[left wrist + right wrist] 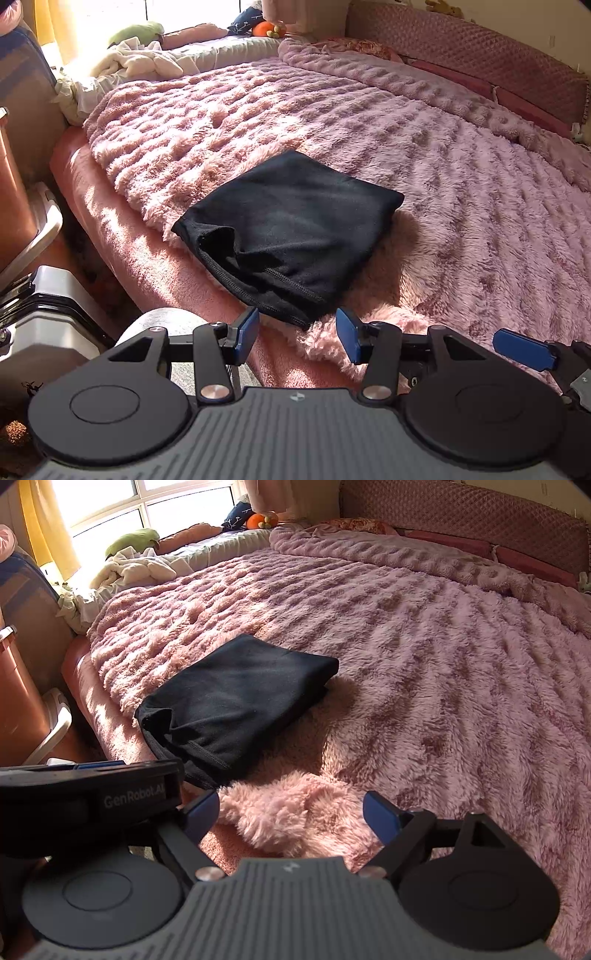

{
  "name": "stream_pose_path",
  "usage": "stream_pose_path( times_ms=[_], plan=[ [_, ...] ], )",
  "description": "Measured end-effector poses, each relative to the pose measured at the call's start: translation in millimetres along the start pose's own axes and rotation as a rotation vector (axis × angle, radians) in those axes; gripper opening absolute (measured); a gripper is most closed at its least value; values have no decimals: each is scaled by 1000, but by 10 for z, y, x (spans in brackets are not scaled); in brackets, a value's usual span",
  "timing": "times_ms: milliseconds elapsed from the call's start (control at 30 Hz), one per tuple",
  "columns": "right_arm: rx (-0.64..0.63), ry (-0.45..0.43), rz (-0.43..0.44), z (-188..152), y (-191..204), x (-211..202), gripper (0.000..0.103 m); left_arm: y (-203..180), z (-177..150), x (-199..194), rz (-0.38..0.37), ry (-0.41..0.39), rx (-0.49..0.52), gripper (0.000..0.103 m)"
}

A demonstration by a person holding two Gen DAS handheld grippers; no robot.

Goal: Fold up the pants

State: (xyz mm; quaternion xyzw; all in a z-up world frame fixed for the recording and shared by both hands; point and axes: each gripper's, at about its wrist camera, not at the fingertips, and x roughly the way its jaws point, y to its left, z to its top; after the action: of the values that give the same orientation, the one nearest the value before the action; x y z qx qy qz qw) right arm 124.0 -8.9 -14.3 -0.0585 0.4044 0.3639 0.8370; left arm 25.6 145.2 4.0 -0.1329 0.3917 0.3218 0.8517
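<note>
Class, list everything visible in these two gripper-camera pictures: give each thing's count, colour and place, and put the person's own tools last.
Folded black fabric pants: one, black, near bed edge on the blanket.
Fluffy pink ribbed blanket: one, pink-mauve, covering the bed.
Quilted padded headboard: one, dusty pink, far end of the bed.
Crumpled white cloth: one, cream-white, by the window.
Round orange object: one, orange, far window side.
Green cushion: one, green, beside the white cloth.
Left gripper: one, black with blue pads, open, empty.
Right gripper: one, black with blue pads, open, empty.
</note>
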Motion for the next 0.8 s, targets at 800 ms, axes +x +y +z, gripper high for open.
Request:
stream_pose_path(
  times_ms=[800],
  plan=[
    [8, -4, -3, -7, -43, 39, 81, -37, -35, 25, 3, -2, 10, 57]
  ],
)
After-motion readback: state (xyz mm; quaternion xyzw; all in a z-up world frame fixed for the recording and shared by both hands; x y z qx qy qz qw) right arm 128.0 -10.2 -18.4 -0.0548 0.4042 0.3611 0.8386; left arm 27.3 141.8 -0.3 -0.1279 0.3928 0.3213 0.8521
